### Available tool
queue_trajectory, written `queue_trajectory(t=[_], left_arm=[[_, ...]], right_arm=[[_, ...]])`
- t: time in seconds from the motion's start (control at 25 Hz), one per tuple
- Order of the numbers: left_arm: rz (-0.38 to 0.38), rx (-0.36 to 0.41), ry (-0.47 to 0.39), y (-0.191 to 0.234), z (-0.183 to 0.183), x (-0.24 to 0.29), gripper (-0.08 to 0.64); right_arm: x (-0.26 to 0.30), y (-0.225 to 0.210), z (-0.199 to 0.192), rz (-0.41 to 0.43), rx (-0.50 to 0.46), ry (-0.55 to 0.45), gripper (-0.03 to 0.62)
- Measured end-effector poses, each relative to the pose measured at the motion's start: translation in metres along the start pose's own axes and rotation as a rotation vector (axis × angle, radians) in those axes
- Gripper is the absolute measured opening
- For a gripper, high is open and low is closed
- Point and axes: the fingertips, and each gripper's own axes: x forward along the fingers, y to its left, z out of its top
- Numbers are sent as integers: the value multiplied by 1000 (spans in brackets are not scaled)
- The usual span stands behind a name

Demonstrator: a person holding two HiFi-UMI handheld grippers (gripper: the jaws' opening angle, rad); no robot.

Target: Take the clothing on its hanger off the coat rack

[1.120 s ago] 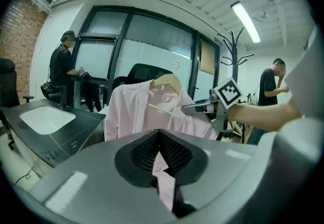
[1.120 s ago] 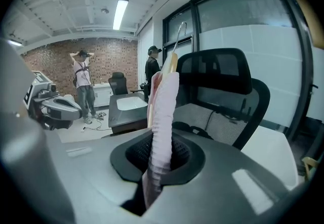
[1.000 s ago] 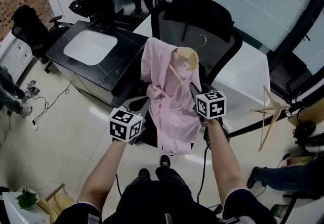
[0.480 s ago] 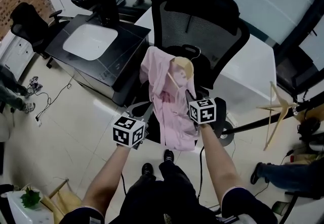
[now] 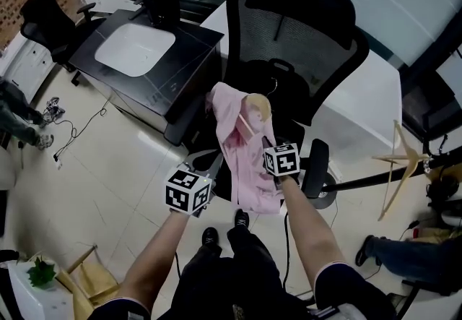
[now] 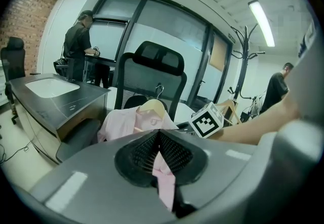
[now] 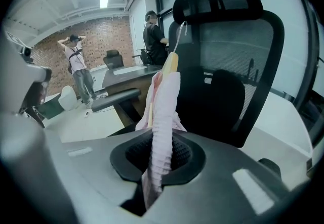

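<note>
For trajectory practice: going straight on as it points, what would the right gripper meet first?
Beyond the pink shirt that the right gripper pinches, probably the black office chair's backrest; depth is unclear.

Pale tiled floor (image 5: 94, 181) bears a black office chair (image 5: 303, 37) and dark desk (image 5: 189, 58)

Dark short sleeves (image 5: 115, 311), white-edged — black-and-white marker cubes (image 5: 188, 193), black trousers (image 5: 224, 275)

Black office chair (image 5: 303, 29), dark desk (image 5: 186, 58)
</note>
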Motion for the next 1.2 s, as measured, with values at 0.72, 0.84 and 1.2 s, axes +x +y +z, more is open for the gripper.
queue_trajectory(t=[0.72,0.84,1.2], left_arm=[[-14,-5,28,-3,-10,6,12],[-29,5,24,-7,-6,11,12],[-114,66,-34,-39,28,22,12]], right_arm=[[8,-7,-39,-24,-9,104,175],[-9,-9,-27,-30,-6,56,169],[-99,-4,40,-78,-42,-208,3]])
